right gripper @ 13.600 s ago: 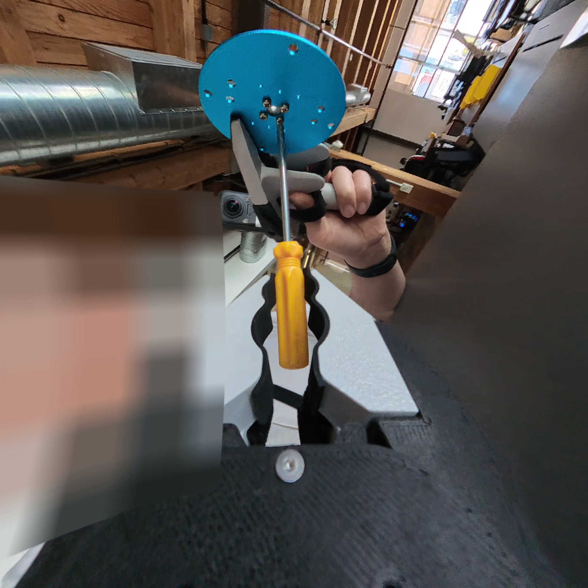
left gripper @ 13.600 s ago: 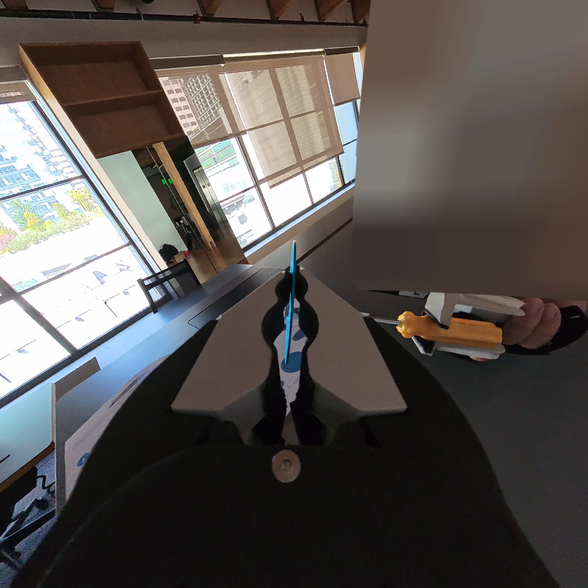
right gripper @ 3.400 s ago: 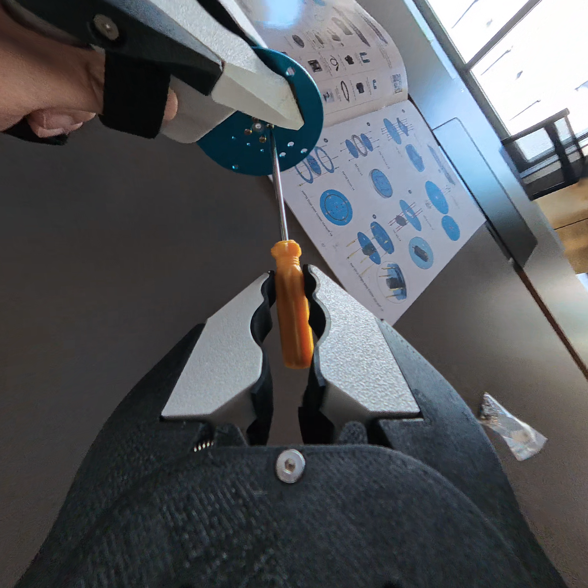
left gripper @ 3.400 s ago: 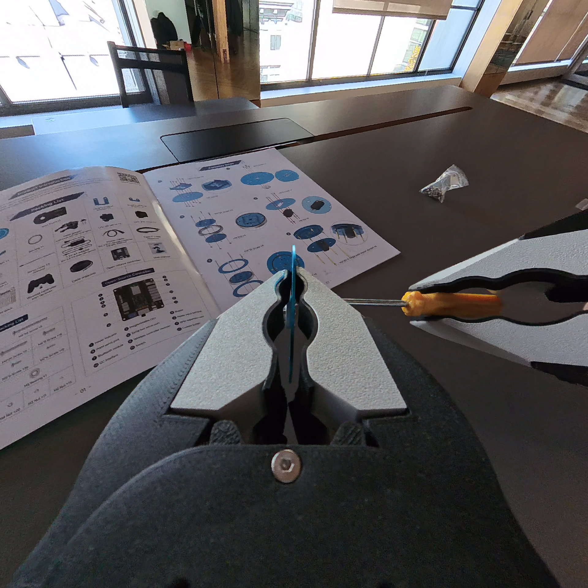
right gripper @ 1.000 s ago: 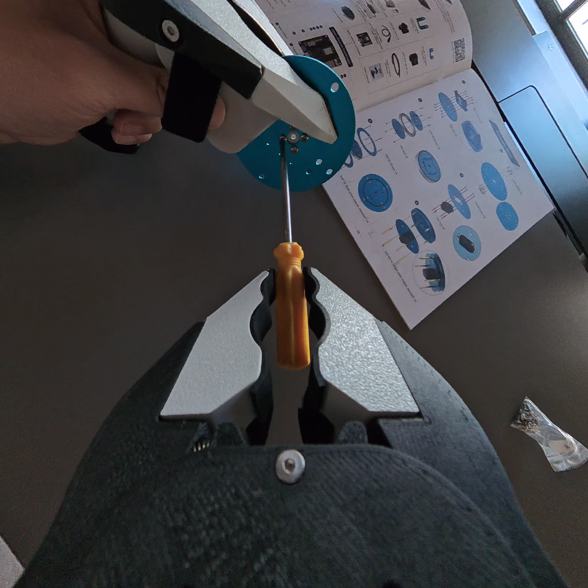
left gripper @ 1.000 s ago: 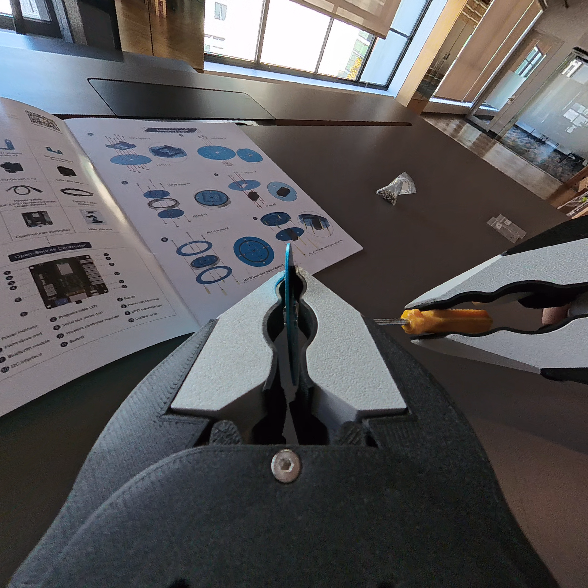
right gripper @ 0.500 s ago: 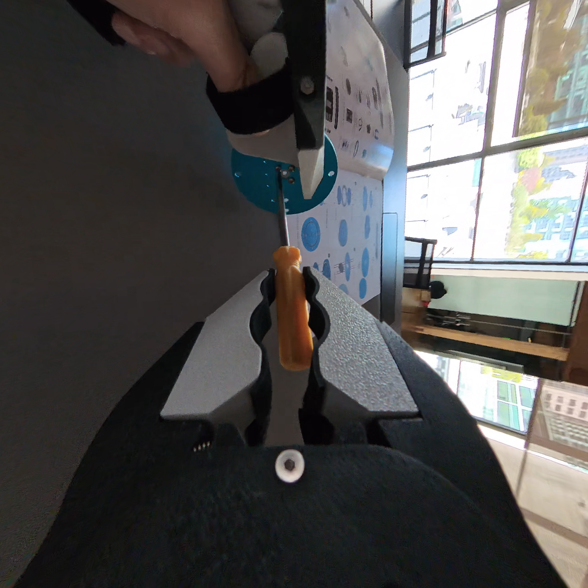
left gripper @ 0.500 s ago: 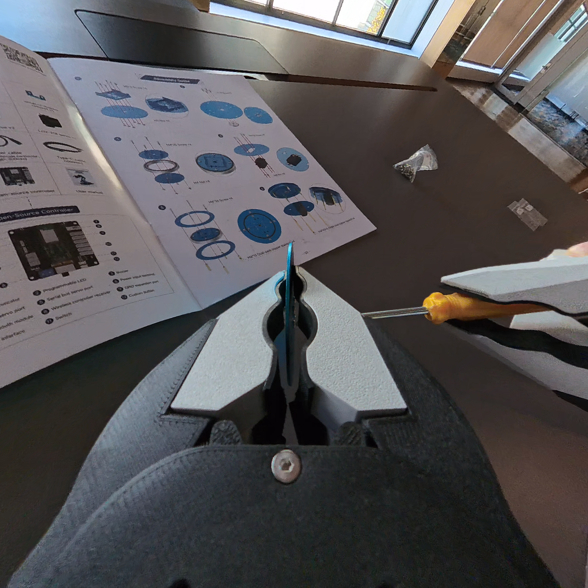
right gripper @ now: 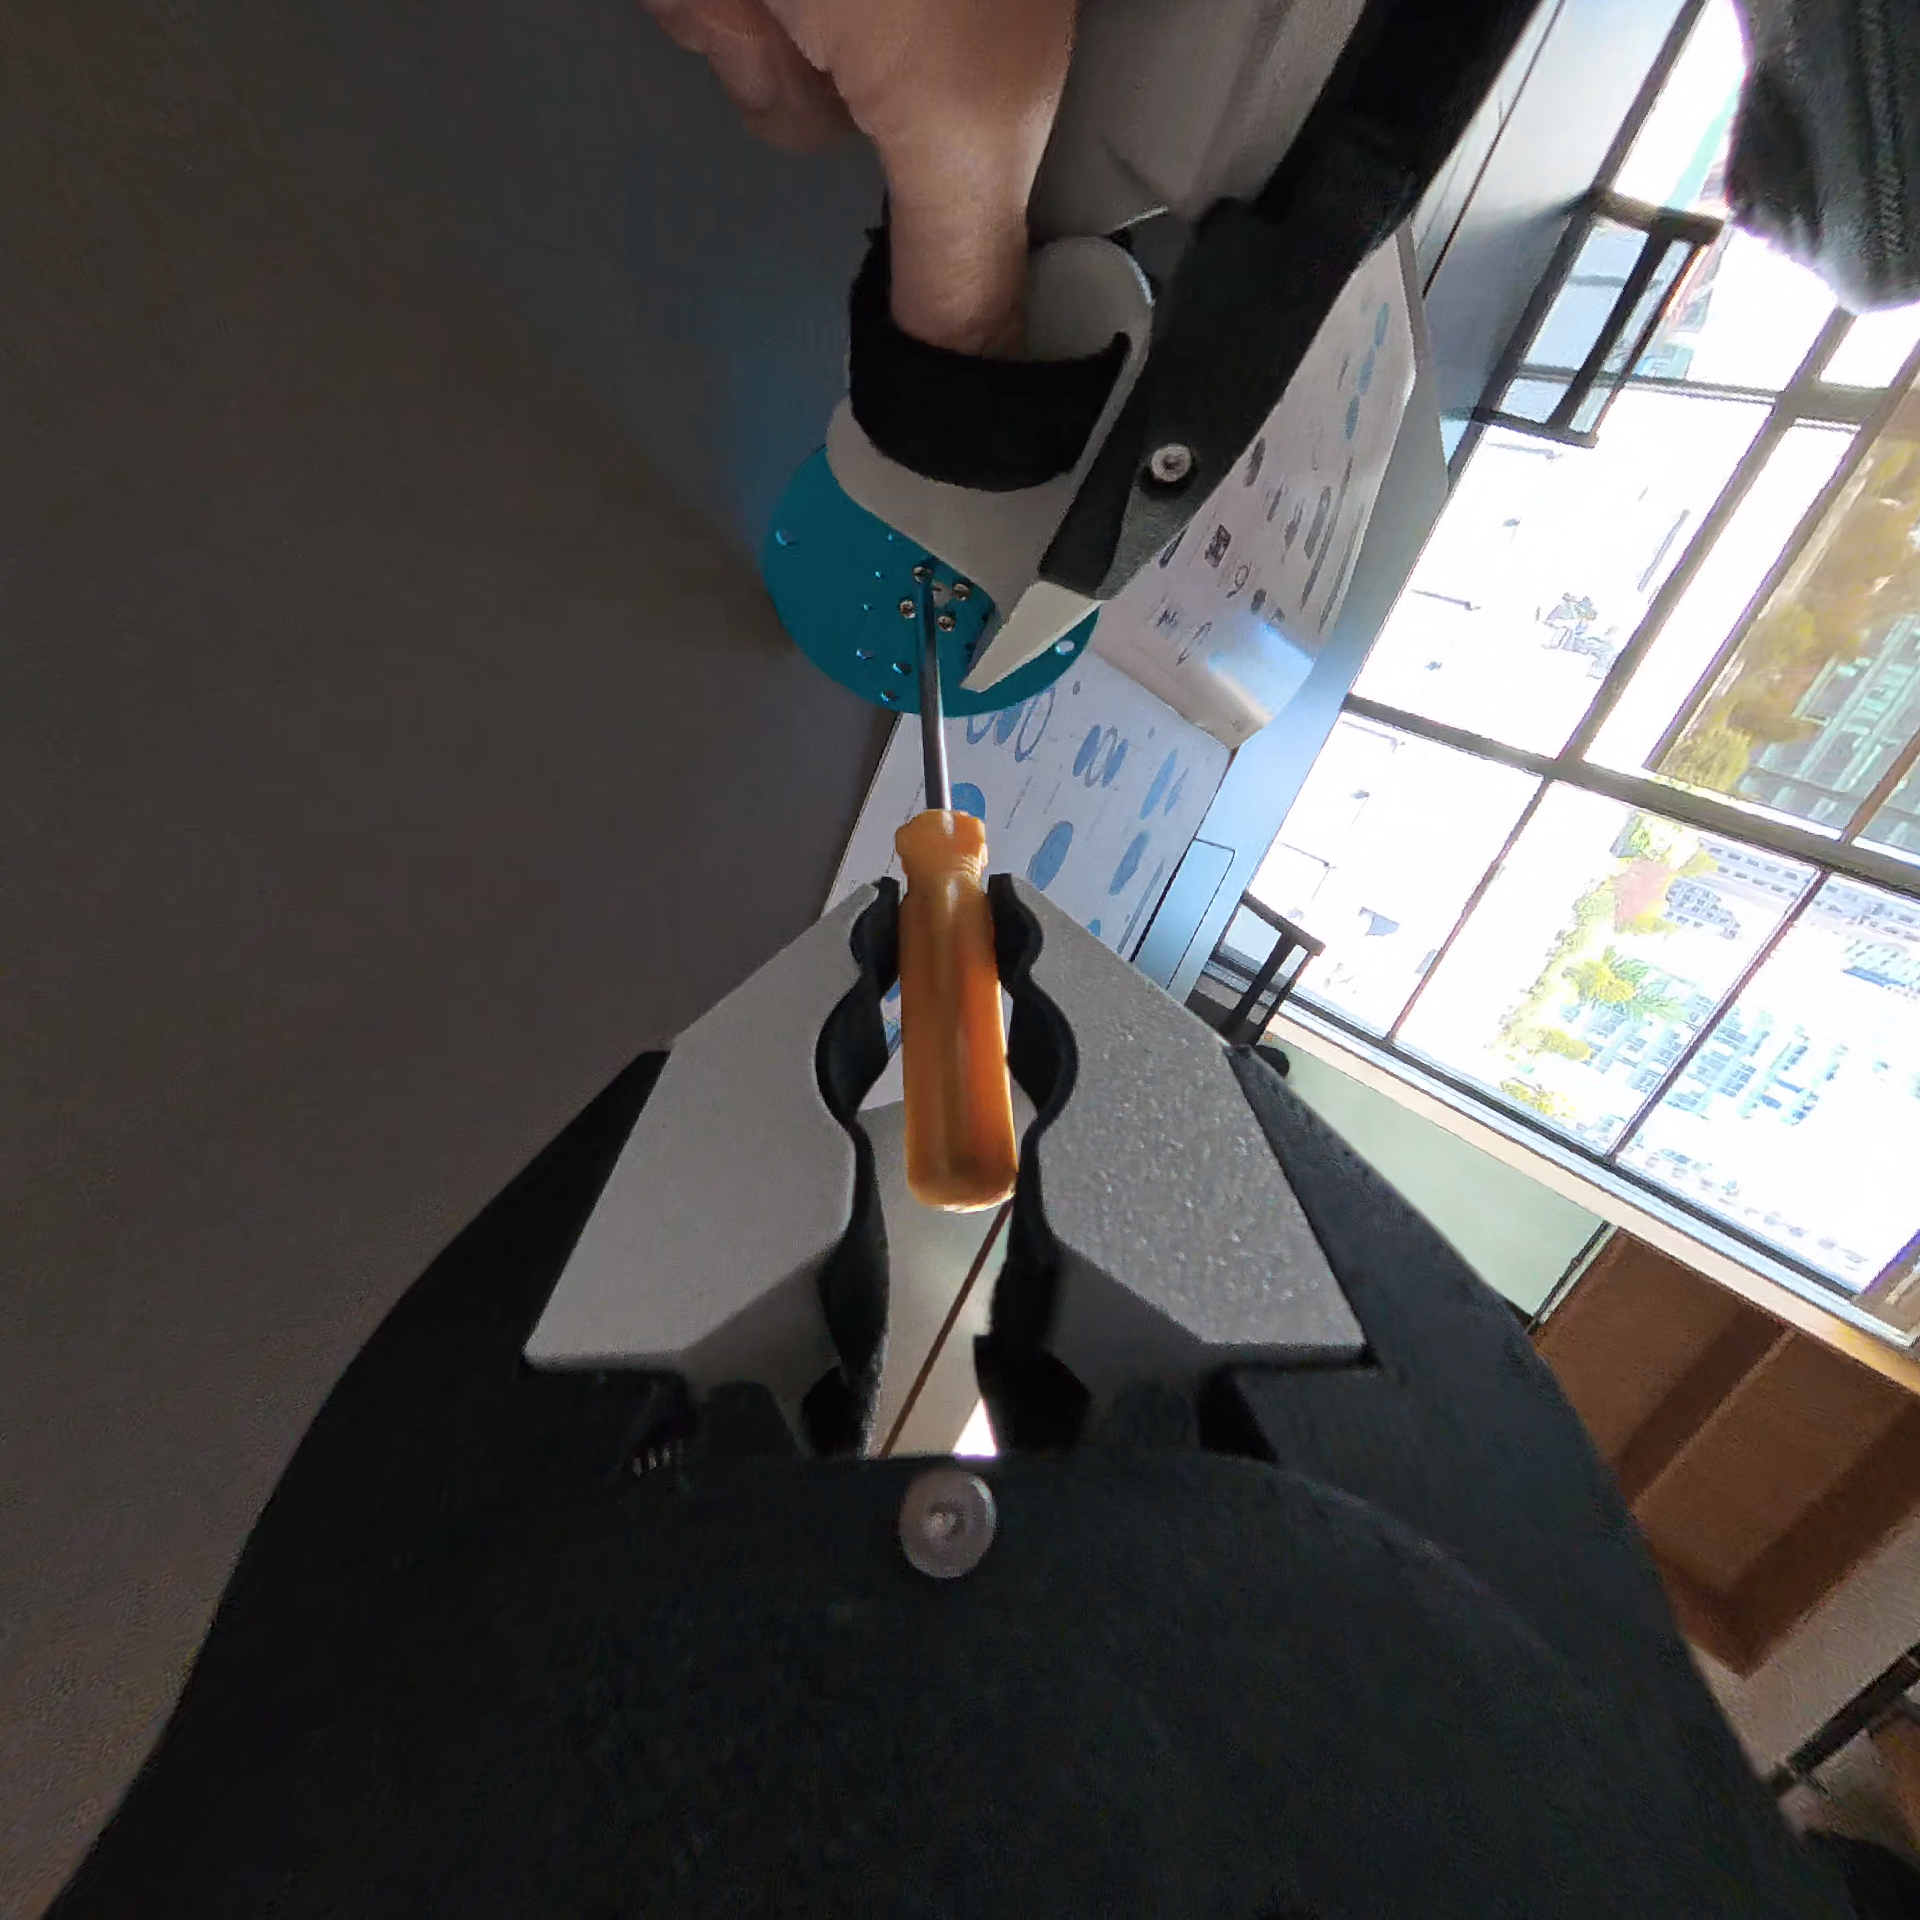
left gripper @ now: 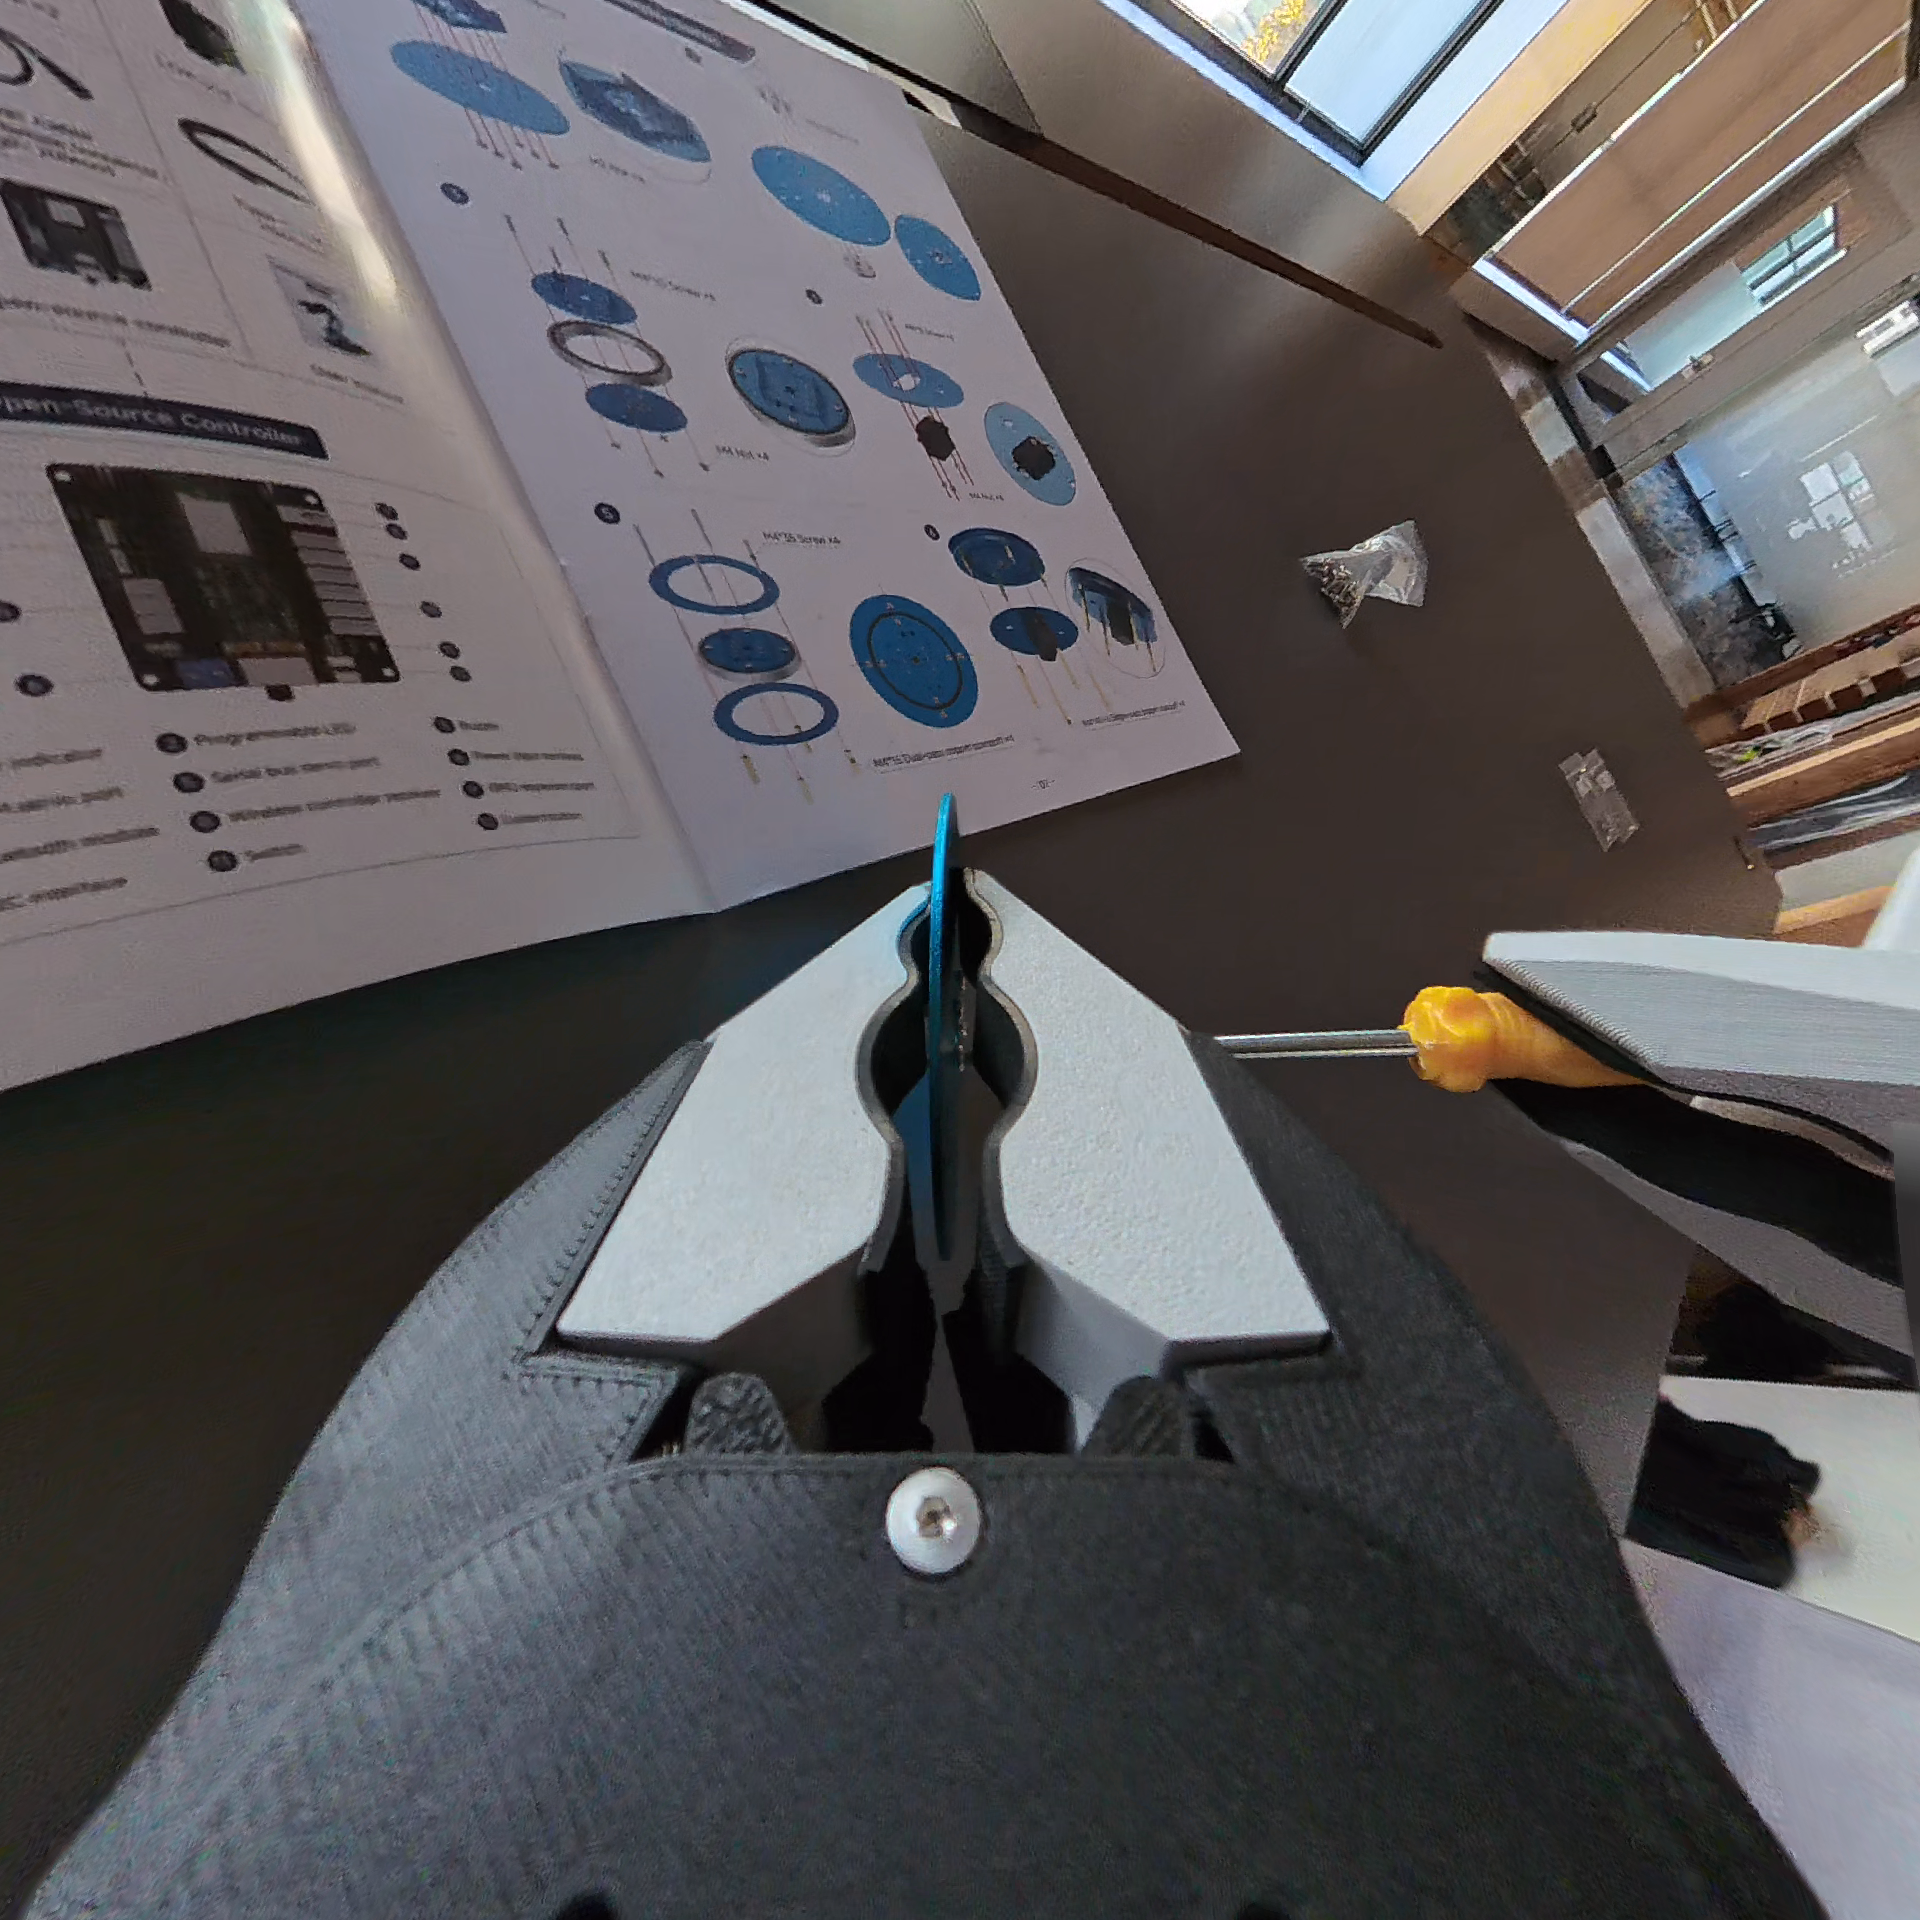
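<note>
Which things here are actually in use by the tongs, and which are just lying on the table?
In use:
- blue disc, clamped in left tongs
- orange-handled screwdriver, in right tongs, tip at the disc's screws

Lying about:
- open instruction booklet
- bag of screws
- small clear packet

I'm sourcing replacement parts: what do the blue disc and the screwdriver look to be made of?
Round blue perforated disc: probably anodised metal, given its thin rigid edge, drilled holes and satin sheen. Orange-handled screwdriver: handle looks like translucent glossy plastic; the shaft looks like bright steel.
</note>
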Tool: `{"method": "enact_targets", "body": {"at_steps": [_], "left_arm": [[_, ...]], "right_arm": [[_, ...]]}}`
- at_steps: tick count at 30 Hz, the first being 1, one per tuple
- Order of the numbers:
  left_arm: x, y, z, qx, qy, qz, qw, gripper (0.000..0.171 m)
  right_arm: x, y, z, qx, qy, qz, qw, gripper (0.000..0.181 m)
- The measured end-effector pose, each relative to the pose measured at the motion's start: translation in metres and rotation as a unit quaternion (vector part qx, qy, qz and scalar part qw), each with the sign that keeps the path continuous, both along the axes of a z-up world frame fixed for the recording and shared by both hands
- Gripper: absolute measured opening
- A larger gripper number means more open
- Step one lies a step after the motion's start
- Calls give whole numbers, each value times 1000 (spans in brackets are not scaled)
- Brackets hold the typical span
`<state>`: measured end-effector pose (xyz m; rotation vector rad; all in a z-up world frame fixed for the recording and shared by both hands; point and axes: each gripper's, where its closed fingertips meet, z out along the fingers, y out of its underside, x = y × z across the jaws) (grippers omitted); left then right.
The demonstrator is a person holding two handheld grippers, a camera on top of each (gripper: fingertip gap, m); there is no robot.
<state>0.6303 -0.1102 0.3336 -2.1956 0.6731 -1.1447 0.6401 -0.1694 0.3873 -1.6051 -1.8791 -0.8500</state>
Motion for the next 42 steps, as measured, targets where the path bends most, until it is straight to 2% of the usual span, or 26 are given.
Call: {"method": "enact_targets", "body": {"at_steps": [4,10,14,23,30,42], "left_arm": [[-8,3,-2,-42,-19,5,999,0],[-13,8,-4,-39,-17,15,999,0],[-14,9,-5,-32,-11,15,999,0],[-11,8,-5,-6,3,12,1000,1],[-10,8,-5,1,6,11,1000,0],[-8,8,-4,27,25,10,999,0]], "right_arm": [[-10,6,1,-15,-20,14,1000,17],[-15,9,1,-40,10,-50,998,17],[-15,10,0,-80,74,-116,987,17],[-7,7,-3,-106,97,-169,975,17],[1,4,-12,-147,163,-257,941,18],[8,0,-19,-225,267,-335,875,18]]}}
